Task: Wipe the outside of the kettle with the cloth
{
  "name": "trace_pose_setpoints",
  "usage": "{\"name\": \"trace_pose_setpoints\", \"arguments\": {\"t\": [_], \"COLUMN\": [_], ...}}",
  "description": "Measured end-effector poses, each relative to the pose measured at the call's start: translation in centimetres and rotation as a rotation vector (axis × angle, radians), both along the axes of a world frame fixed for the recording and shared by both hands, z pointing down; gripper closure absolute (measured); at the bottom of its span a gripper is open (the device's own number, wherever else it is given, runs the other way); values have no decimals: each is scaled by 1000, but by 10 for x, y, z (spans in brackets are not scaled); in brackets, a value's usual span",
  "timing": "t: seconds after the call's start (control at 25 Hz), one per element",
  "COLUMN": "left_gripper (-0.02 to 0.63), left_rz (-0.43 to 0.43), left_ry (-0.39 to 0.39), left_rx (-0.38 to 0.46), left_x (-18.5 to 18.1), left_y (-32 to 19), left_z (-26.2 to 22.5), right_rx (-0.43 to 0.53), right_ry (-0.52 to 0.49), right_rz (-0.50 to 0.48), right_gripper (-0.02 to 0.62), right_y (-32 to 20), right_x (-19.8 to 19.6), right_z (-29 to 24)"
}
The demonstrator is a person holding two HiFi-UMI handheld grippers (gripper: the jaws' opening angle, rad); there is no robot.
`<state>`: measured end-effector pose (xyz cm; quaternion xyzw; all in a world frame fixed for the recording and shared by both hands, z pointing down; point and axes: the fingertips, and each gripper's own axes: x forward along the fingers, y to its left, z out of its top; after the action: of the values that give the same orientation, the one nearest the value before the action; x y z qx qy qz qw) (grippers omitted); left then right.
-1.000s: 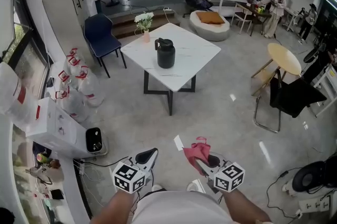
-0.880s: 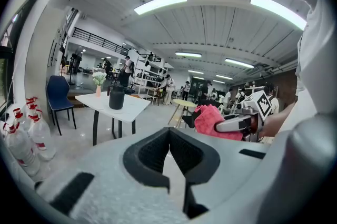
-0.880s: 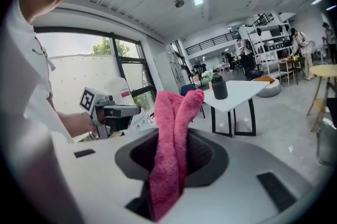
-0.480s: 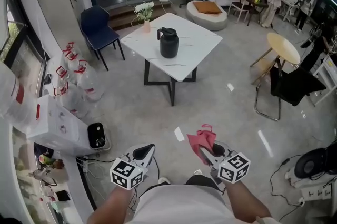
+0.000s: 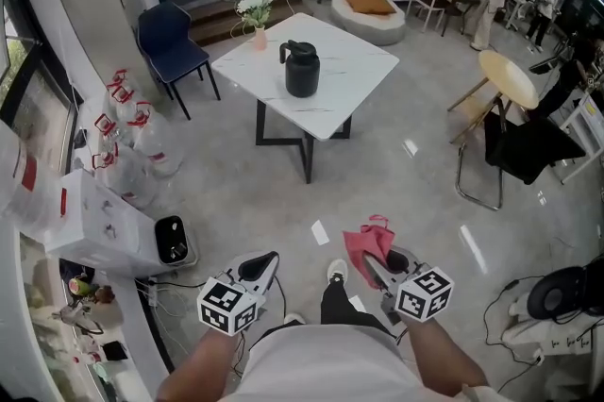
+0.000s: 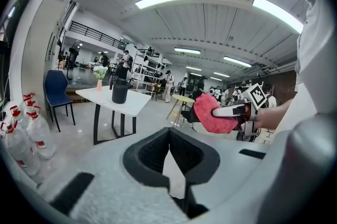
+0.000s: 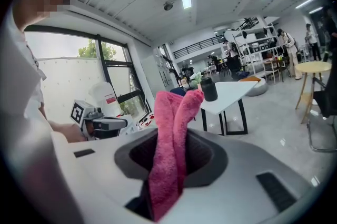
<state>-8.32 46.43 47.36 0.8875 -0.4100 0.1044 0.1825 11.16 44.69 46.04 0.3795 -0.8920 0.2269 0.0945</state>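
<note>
Head view: the black kettle (image 5: 302, 70) stands near the middle of the white surface (image 5: 363, 75), a little toward its left corner, with a vase of flowers (image 5: 256, 13) by the far-left edge. Both tools are held low over the floor, well apart from the surface. The right tool (image 5: 379, 260) carries the pink cloth (image 5: 366, 242); the left tool (image 5: 262, 264) carries nothing. Over the last second a shoe (image 5: 337, 271) has come into sight between the two tools and the room has shifted in the view, so the person appears to be walking toward the surface. The cloth has stayed in the same grip throughout.

Left gripper view: the jaws of the left tool are clenched together with nothing between them. Beyond them the kettle (image 6: 120, 92) stands on the surface, small and distant, while the right tool and its cloth cross the right of the picture.

Right gripper view: the right tool (image 7: 169, 165) is clamped on the cloth (image 7: 175, 128), which sticks up from the jaws in a folded hank — enough free towel to wipe with. The kettle (image 7: 209, 89) shows past it, far off.

My reading is that this is the approach. No wiping has begun, and the gap to the surface must close first.
</note>
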Motion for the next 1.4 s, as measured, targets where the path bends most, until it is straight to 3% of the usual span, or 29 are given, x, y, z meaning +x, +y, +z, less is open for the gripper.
{"name": "trace_pose_setpoints", "arguments": {"t": [0.24,0.84,1.16,1.4], "left_gripper": [606,606,606,606], "left_rz": [-8,-64,-102,-131], "left_ry": [-19,-37,-43,-74], "left_rx": [-14,29,12,-37], "left_x": [6,48,80,77], "left_y": [-39,-200,-249,-258], "left_z": [5,-26,-7,-4], "right_rx": [-14,6,-21,-68], "right_ry": [-30,-65,-71,-88], "right_rz": [-13,-130,-168,-141], "right_gripper": [483,488,488,488], "right_y": [-43,-206,-255,-280], "right_x": [-1,17,49,69], "right_z": [8,-8,16,27]}}
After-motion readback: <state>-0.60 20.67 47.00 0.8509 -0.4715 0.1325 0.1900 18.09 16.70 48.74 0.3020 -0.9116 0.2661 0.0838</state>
